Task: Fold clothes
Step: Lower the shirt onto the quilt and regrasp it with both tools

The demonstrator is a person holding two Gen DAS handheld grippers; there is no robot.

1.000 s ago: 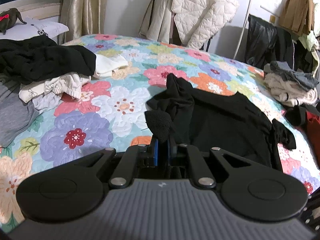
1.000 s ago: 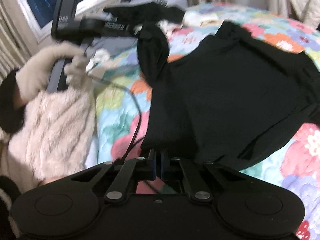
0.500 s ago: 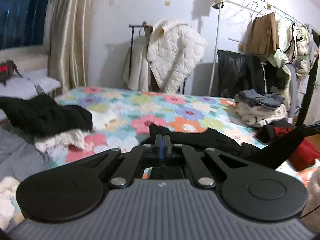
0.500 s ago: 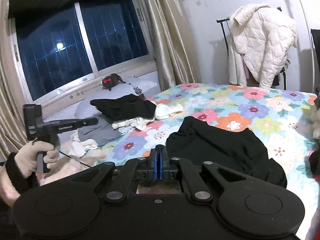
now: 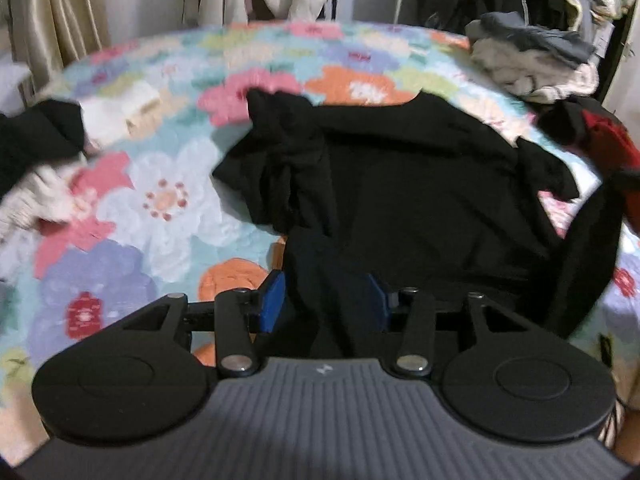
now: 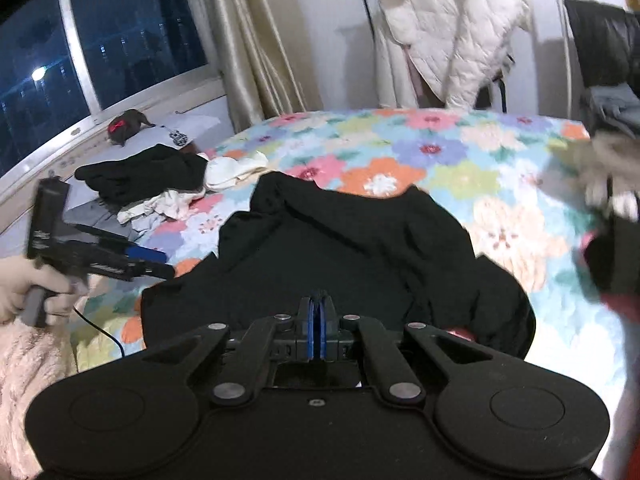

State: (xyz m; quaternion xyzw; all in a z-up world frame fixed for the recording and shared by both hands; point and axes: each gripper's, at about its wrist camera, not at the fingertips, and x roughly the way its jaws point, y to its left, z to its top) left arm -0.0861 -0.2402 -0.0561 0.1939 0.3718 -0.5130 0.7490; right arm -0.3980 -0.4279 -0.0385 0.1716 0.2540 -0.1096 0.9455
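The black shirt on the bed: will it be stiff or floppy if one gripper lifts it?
Probably floppy: the black shirt lies bunched in soft folds on the floral quilt. It looks thin, so likely light; lifted parts would droop.

A dark window (image 6: 100, 56) is flanked by a beige curtain (image 6: 256, 40); a white wall (image 6: 336, 20) is seen behind a floral quilt (image 6: 460, 152).

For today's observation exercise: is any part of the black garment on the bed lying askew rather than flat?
Yes. The black garment lies mostly spread on the floral bedspread, but its left sleeve is bunched and twisted, and the right sleeve is crumpled too.
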